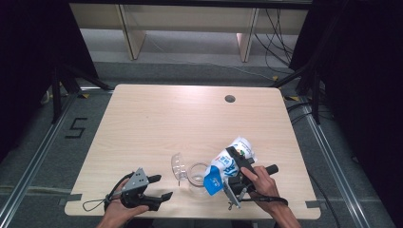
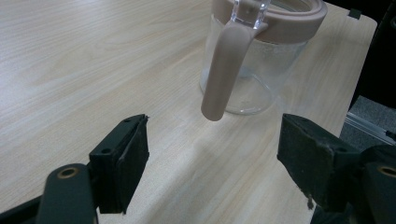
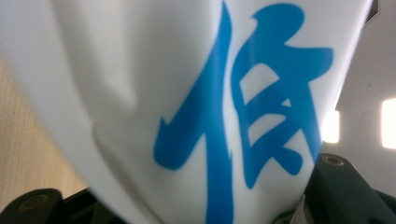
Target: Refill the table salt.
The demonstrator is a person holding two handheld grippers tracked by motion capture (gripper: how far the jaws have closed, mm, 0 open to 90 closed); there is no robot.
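Note:
A clear glass pitcher [image 1: 196,174] with a beige rim stands near the table's front edge, its clear lid [image 1: 177,166] flipped open to the left. My right gripper [image 1: 233,167] is shut on a white and blue carton [image 1: 241,146], tilted with its blue end over the pitcher's mouth. In the right gripper view the carton [image 3: 210,116] sits close between the jaws, showing a large blue character. My left gripper [image 1: 161,186] rests open at the front left. In the left gripper view its jaws [image 2: 212,168] stand wide apart, short of the pitcher's beige handle [image 2: 224,70].
The light wooden table [image 1: 166,118] has a round cable hole [image 1: 230,99] at the back right. Dark frame legs and cables stand on the grey floor around it. A wooden bench stands behind.

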